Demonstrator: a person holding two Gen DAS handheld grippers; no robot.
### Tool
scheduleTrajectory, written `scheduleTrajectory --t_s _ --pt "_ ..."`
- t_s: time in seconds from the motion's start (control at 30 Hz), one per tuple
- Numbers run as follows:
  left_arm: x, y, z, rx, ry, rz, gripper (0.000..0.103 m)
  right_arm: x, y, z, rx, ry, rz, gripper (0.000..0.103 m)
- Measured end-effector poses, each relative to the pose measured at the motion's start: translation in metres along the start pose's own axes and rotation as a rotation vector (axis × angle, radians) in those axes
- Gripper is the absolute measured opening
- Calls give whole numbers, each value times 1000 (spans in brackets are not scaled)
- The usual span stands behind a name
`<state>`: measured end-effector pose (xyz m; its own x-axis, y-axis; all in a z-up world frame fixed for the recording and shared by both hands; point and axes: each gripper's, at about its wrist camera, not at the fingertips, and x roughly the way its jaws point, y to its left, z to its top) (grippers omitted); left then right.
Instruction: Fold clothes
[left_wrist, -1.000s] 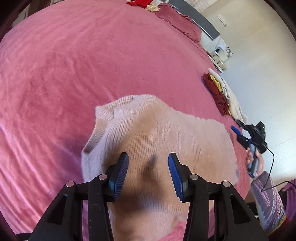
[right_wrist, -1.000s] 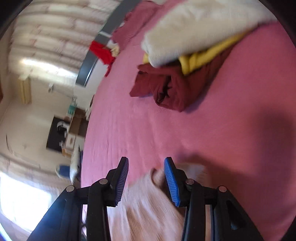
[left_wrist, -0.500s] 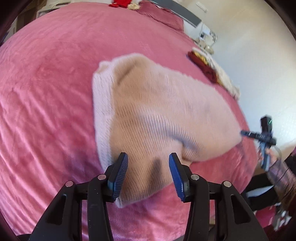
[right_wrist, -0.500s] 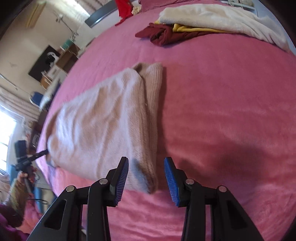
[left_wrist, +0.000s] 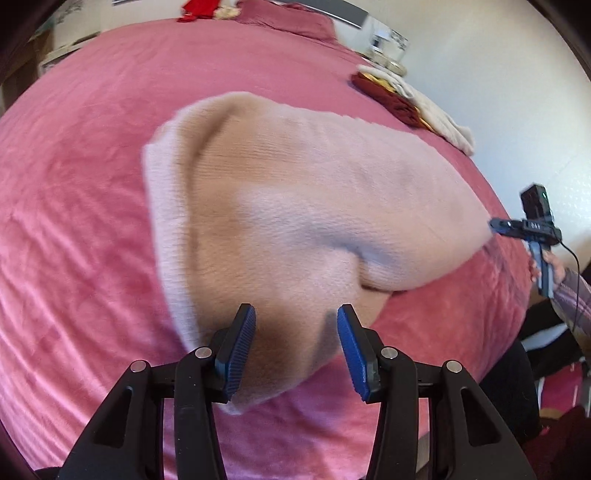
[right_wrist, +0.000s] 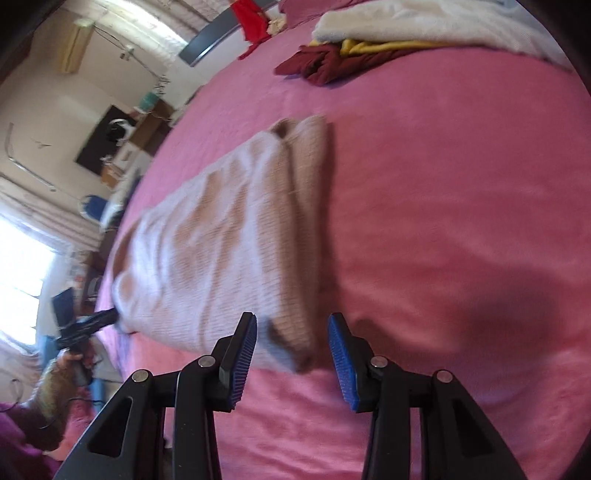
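Sweater (left_wrist: 303, 206) lies half-folded on the bed (left_wrist: 74, 221) — left tool (left_wrist: 295, 343) and right tool (right_wrist: 291, 347) gape over its two near corners, gripping nothing, likely poised for the next fold.

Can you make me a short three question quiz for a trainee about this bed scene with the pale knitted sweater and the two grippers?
1. True or false: the pale knitted sweater lies on the pink bedspread.
2. Which garment sits lowest in the pile of clothes near the far edge of the bed: A yellow, B dark red, C white?
3. Fill in: the jaws of the left gripper and the right gripper stand ____, with the sweater's near edge between them but not pinched.

Key: 1 true; 2 B; 3 open.
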<state>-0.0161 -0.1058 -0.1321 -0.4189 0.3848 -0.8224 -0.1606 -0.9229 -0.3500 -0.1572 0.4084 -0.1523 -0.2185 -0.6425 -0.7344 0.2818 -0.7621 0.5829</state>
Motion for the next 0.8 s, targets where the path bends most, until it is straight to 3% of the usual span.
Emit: scheduleTrajectory --t_s 0.07,0.17,0.27,0.3,0.43,0.6,0.7,0.8 --pt "1 -8 2 27 4 -42 48 5 5 -1 -33 17 25 42" --pt "1 -16 4 56 4 -106 44 3 8 0 -69 15 40 33" --pt "4 -23 7 90 32 -146 12 -2 5 2 -69 5 61 20" --pt "7 -25 8 101 48 -146 10 -3 4 3 -67 4 68 15" --pt "7 -22 7 102 59 -124 10 -2 7 4 -96 29 65 13" --pt "-23 -4 -1 70 -19 -109 12 -2 15 11 -145 9 52 17" --pt "-28 0 -4 94 -10 -58 16 0 15 13 -153 16 50 18" --pt "-24 7 -7 85 -9 -57 19 2 16 14 -161 21 63 18"
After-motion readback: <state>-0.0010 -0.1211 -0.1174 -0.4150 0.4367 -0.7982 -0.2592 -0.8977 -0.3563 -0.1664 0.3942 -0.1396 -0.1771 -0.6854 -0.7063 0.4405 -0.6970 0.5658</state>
